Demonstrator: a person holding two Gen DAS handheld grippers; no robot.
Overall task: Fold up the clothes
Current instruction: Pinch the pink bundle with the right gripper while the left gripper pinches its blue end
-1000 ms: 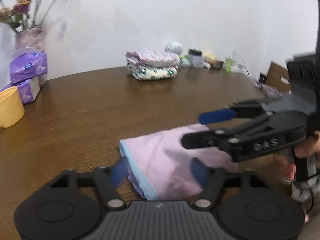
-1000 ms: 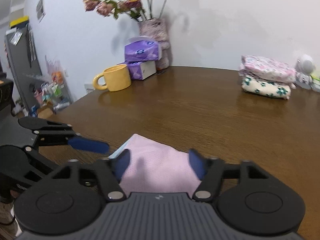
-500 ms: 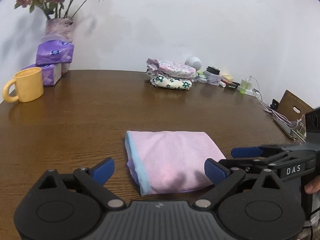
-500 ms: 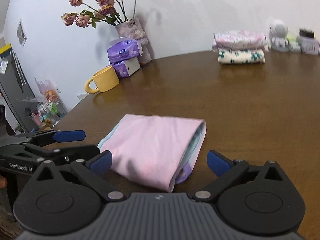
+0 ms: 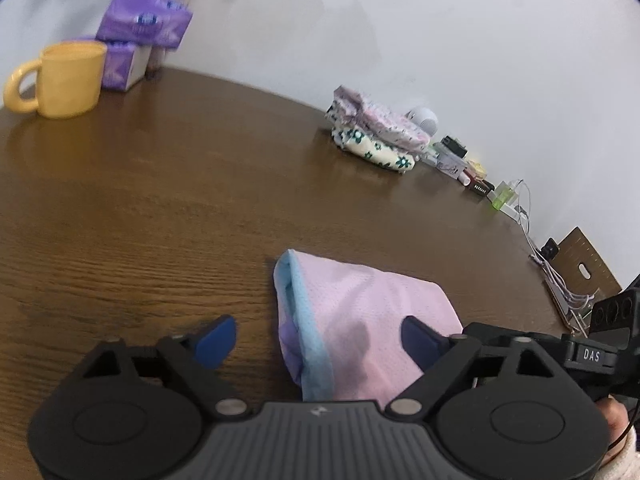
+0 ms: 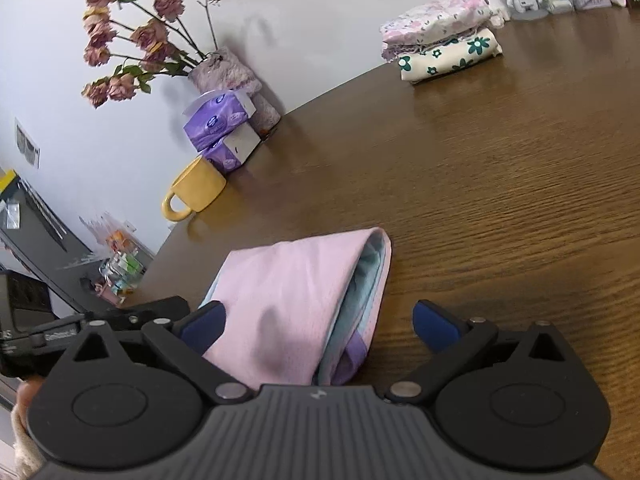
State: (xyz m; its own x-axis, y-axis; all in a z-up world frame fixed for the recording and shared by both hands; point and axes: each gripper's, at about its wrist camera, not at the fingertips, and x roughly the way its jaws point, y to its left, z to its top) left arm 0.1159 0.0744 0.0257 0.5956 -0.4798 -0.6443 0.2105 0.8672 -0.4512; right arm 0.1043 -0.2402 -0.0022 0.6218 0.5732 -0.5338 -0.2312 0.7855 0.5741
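Brown tabletop (image 5: 160,208) under me: my left gripper (image 5: 316,338), jaws closing, straddles the blue-trimmed end of the folded pink garment (image 5: 360,320) near the front edge; my right gripper (image 6: 320,326) stands wide over its other end; folded floral clothes (image 6: 440,40) wait by the far edge

Your left tongs (image 5: 318,336): rolled, closing again after spreading off the pink garment (image 5: 360,320) | your right tongs (image 6: 318,322): rolled, spread wide, garment loose between them
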